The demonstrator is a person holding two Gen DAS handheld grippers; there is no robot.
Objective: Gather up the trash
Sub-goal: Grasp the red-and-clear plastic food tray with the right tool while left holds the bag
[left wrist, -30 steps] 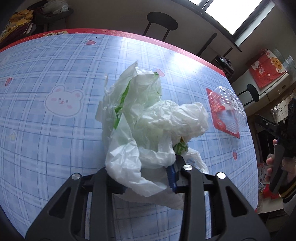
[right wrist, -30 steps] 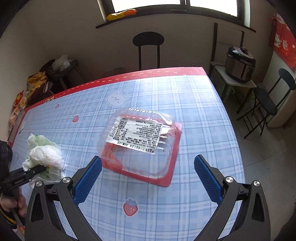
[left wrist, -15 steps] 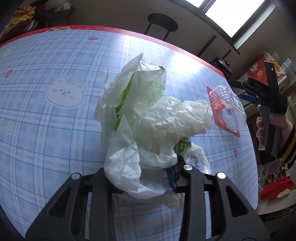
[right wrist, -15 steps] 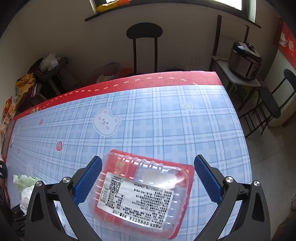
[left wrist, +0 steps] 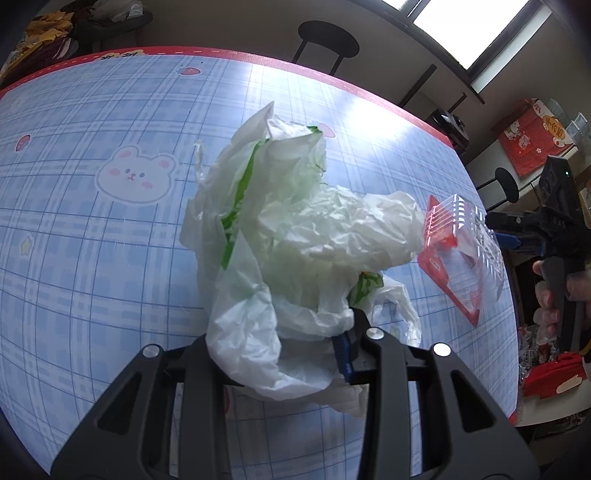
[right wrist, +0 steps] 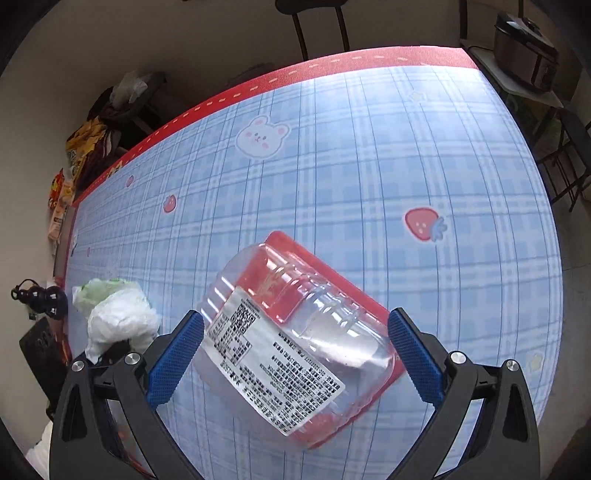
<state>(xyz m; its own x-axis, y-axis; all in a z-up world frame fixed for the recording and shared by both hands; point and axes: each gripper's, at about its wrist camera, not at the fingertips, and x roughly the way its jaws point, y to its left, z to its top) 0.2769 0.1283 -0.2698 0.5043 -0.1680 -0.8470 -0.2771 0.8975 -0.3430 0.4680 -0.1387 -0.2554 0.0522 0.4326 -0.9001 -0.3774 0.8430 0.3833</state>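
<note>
My left gripper (left wrist: 288,343) is shut on a crumpled white and green plastic bag (left wrist: 295,236) and holds it over the blue checked tablecloth (left wrist: 92,240). The bag hides the jaws' tips. A clear plastic clamshell box with a red base and a white label (right wrist: 295,343) lies on the table near its right edge. My right gripper (right wrist: 295,350) is open, its blue pads on either side of the box, not touching it. The box (left wrist: 461,251) and the right gripper (left wrist: 546,236) also show in the left wrist view. The bag (right wrist: 118,317) shows at the left of the right wrist view.
The table's red border (right wrist: 332,62) runs along the far side. A black chair (left wrist: 328,40) stands behind it. A rice cooker (right wrist: 524,26) sits on a side stand at the right. Snack packets (right wrist: 70,166) lie beyond the left edge.
My right gripper has moved forward and down over the clamshell box, so the box now lies between its open pads. My left gripper keeps its hold on the bag and has barely moved.
</note>
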